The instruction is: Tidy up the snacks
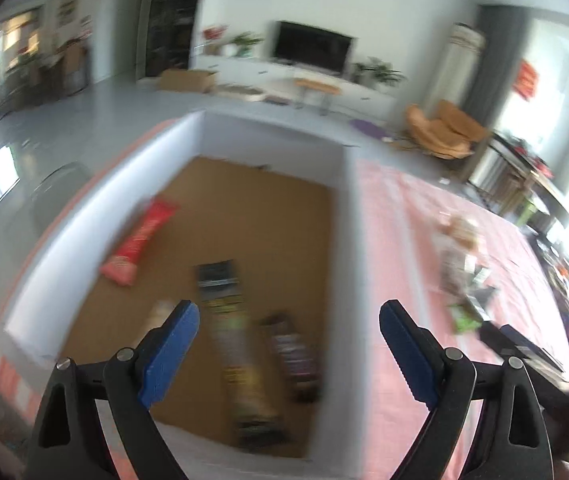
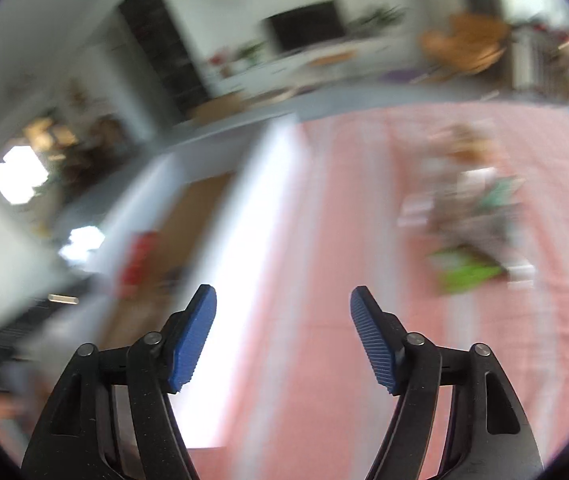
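Left wrist view looks down into a white-walled box (image 1: 220, 136) with a brown cardboard floor, standing on a worktop (image 1: 396, 380) covered by a pink striped cloth. The left gripper (image 1: 289, 322) hangs over the box with its blue fingers (image 1: 172, 352) wide apart and nothing between them. Several snacks already lie inside: a red packet (image 1: 140, 236) near the left wall, a dark packet (image 1: 218, 280) in the middle, a long yellowish packet (image 1: 240, 376) below it and a dark purple one (image 1: 292, 356) beside that. A pile of loose snacks (image 1: 464, 272) waits on the cloth to the right of the box, well apart from this gripper. Judging by that, the step in hand is fetching the next packet; it would go best to take one from the edge of the pile, grip it across its flat middle, and lay it in the bare floor at the far end of the box. Motion blur smears every label, so no brand or flavour can be read. Right wrist view shows the right gripper (image 2: 283, 310) over the cloth, just right of the box wall (image 2: 256, 220), fingers (image 2: 372, 344) likewise spread and empty. The pile (image 2: 468, 208) lies ahead and to the right, a green packet (image 2: 468, 272) nearest. Blur is heavier here: the count of packets cannot be told, and the box interior is mostly cut off.
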`<state>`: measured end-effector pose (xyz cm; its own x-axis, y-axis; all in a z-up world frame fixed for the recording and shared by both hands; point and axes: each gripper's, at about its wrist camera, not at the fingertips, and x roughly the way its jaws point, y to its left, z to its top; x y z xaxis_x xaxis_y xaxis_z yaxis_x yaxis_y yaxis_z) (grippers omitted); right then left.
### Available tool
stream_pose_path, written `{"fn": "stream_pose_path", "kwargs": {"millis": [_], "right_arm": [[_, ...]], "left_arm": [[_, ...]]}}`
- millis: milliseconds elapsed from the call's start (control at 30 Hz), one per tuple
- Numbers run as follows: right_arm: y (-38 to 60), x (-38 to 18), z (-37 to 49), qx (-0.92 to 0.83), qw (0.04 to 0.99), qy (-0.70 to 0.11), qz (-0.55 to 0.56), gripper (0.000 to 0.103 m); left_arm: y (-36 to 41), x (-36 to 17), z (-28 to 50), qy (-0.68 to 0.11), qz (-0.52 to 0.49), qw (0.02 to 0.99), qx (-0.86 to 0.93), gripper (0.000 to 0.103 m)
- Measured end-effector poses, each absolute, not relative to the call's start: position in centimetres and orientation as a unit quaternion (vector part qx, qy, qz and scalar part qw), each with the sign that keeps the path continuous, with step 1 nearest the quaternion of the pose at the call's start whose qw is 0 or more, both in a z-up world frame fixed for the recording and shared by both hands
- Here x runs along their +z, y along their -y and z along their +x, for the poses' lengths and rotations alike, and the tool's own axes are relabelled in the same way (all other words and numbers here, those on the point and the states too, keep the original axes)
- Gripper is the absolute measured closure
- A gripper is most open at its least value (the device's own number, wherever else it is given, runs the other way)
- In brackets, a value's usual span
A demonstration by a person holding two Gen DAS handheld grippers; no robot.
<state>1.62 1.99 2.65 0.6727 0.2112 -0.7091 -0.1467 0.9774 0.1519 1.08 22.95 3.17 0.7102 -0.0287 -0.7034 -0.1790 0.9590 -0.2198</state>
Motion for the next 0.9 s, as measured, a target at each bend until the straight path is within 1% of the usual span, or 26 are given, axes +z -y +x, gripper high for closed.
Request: {"fn": "stream_pose_path", "kwargs": {"millis": [100,233,333,433,500,600,733,833,900], "right_arm": [[2.5,0.2,1.1,-0.013,0.915,-0.403,0.013,0.029],[9.6,-3.4,1.2,-0.14,0.896,-0.419,0.042,0.029],[13.2,-5.2,0.8,-0.19,0.884,-0.425,0.055,0.029],[15.4,-5.3,-0.8,-0.213,0.877,-0.423,0.084,0.029],[16.2,-5.2,-0.9,-0.206,0.879,-0.416,0.109,0.029],[16.4,-5.3,-1.2,-0.214,0.875,-0.422,0.104,0.029],[16.2,-6.0,-0.2,-0.221,0.87,-0.43,0.098,0.029],[16.0,-6.4,0.2,-0.223,0.871,-0.427,0.098,0.029],[15.9,-6.7,0.0,-0.224,0.871,-0.426,0.101,0.025]], "left_arm": [[-17.4,3.9,1.4,-0.375,-0.103,0.921,-0.016,0.006],[-9.5,3.2,2.1,-0.397,-0.062,0.91,-0.1,0.006],[-4.4,2.0,2.8,-0.41,-0.024,0.901,-0.138,0.006],[-1.0,0.2,3.5,-0.413,0.013,0.899,-0.147,0.006],[0.3,-1.4,4.6,-0.411,0.031,0.9,-0.143,0.006],[1.7,-4.5,6.8,-0.419,0.053,0.899,-0.116,0.006],[1.1,-8.8,8.8,-0.452,0.056,0.886,-0.085,0.006],[0.6,-10.8,9.8,-0.463,0.058,0.882,-0.067,0.006],[-0.1,-11.3,10.2,-0.462,0.042,0.884,-0.066,0.004]]}}
